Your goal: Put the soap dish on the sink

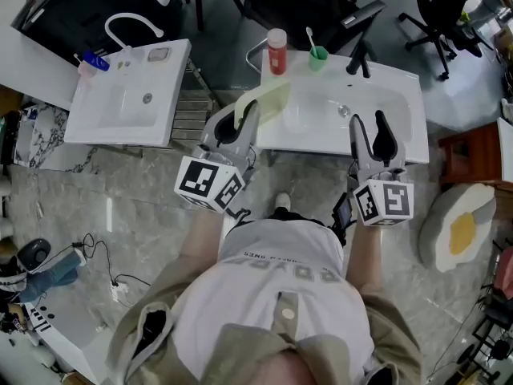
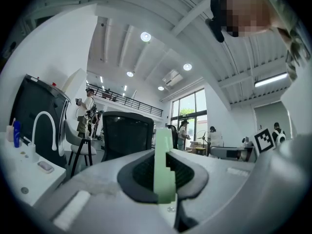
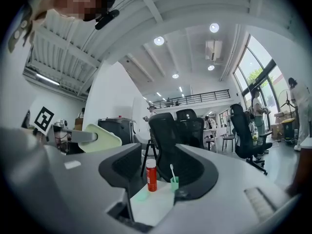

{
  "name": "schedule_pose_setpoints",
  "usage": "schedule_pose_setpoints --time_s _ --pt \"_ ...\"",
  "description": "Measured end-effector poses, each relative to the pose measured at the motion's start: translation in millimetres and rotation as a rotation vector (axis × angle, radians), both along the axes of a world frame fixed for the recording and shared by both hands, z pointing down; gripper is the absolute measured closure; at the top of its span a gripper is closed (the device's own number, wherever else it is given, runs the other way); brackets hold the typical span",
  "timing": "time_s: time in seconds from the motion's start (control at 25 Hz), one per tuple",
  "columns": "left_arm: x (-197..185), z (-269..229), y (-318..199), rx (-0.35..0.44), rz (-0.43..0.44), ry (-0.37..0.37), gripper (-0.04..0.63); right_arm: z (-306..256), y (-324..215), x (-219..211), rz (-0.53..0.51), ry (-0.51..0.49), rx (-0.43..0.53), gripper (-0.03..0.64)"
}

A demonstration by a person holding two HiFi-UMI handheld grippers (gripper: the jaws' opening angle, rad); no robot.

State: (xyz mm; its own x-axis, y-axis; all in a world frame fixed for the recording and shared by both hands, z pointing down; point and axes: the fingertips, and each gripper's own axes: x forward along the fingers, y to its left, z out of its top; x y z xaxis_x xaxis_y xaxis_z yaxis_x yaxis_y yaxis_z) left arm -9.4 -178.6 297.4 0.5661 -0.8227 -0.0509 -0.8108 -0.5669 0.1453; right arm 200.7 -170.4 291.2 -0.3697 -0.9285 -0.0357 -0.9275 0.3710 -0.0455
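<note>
Soap dish (image 1: 268,101): pale green, off the surface, held edge-on. In the left gripper view its rim (image 2: 165,165) stands upright between the two dark pads. Left gripper (image 1: 240,120) has its fingers clamped on the soap dish, pointing level toward the sink.

Position: from the head view the dish overlaps the near left corner of the white sink (image 1: 401,127). It hangs above that corner and no view shows it touching. The right gripper view puts it out to the left (image 3: 100,139), in the air, apart from the basin top.

Right gripper (image 1: 367,123): fingers apart, nothing between them. Through the gap only the sink's far ledge shows, well beyond the tips.

Sink ledge, back edge: red bottle (image 1: 276,51) at the left, green cup (image 1: 318,57) just beside it with a toothbrush (image 1: 310,36) standing in it, black tap (image 1: 358,58) further right. The flat rim in front of the bottle looks bare.

A second sink (image 1: 104,127) with a white tap stands well apart to the left, not on the dish's line.

Progress, my reading:
- Done: pick-up, and the carry as far as the sink's edge.
- Left: bring the dish over a flat part of the rim, lay it level, lower it to rest, let go.
- The dish is on edge, so it will need turning flat before it is let go, or it may tip into the basin.
</note>
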Motion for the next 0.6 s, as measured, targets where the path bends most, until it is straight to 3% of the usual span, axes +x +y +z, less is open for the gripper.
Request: schedule_pose_setpoints --time_s 0.4,0.6 --pt "51 -2 -35 -0.028 0.094 0.075 0.575 8 -46 -23 -0.157 -0.039 -0.024 0.417" --pt "62 15 -36 -0.106 0.154 0.135 0.575 29 -55 -52 -0.258 -0.062 -0.079 0.417"
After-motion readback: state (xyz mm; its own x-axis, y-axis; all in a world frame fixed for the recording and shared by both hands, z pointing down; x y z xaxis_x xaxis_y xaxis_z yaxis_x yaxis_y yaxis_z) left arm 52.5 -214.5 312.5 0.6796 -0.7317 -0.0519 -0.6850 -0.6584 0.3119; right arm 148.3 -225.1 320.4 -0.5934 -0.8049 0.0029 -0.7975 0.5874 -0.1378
